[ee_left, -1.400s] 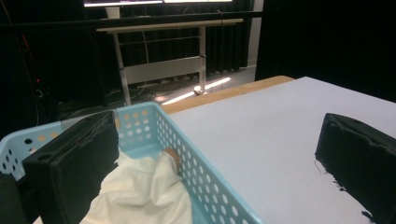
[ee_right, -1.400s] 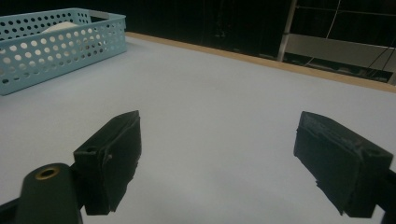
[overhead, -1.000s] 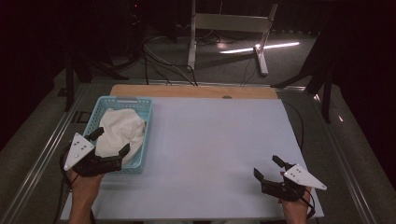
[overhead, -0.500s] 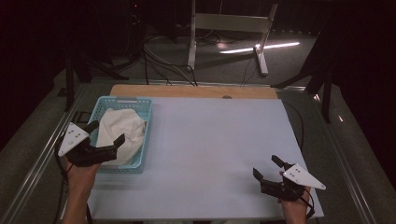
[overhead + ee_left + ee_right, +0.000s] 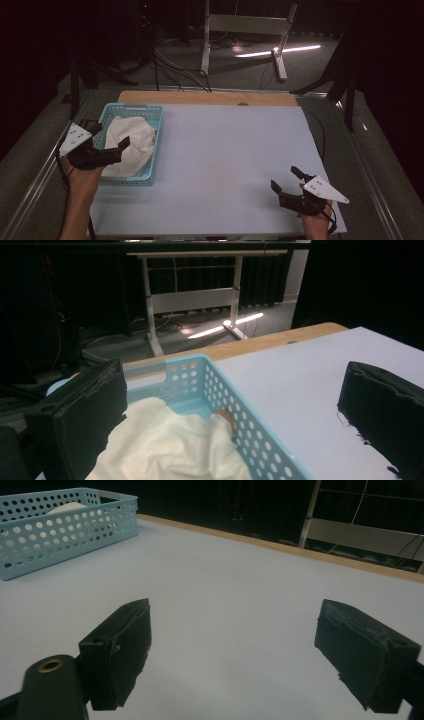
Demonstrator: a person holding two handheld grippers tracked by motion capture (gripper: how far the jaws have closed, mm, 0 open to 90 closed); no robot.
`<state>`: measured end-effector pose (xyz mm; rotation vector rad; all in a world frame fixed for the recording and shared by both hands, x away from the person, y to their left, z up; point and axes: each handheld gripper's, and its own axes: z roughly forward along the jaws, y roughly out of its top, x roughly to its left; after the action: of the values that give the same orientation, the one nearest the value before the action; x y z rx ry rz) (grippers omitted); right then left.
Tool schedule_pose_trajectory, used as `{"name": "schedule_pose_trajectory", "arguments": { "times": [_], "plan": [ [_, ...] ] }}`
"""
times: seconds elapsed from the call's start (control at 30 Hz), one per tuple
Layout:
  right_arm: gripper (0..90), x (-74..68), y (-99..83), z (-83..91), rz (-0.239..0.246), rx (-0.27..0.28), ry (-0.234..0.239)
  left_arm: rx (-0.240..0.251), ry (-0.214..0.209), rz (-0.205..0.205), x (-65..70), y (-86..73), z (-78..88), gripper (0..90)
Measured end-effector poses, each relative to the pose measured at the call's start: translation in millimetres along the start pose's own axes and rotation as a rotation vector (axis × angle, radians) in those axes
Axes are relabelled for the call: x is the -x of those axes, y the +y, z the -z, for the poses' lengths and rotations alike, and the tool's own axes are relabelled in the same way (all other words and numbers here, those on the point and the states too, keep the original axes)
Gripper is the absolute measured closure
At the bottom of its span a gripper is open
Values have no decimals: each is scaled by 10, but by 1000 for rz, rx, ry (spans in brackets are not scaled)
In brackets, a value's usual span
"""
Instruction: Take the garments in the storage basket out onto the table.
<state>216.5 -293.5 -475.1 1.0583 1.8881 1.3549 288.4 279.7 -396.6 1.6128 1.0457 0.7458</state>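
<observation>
cloth [image 5: 131, 145] sits bunched in the basket [image 5: 150, 112] — left gripper [image 5: 106, 141], jaws wide and empty, should pinch a high fold; right gripper [image 5: 287, 181] — also wide, empty — waits well apart.

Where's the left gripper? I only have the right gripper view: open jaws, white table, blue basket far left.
Observer: The left gripper hangs over the blue basket's near-left part, jaws open.
Operator: Anything in the basket?
Observer: A crumpled cream cloth fills most of it; nothing grips it yet.
Operator: And where am I on the table?
Observer: The right gripper sits at the near right corner of the table, far from the basket.
</observation>
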Motion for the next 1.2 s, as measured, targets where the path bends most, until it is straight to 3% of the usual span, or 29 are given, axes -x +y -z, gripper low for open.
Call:
{"name": "schedule_pose_trajectory", "arguments": {
  "times": [0.5,1.2],
  "plan": [
    [150,-2,1,-6,3,-1,4,-25,7,21,-108,33,-144,1],
    [150,-8,0,-14,1,-4,10,-107,23,-1,-243,54,-376,1]
  ]
}}
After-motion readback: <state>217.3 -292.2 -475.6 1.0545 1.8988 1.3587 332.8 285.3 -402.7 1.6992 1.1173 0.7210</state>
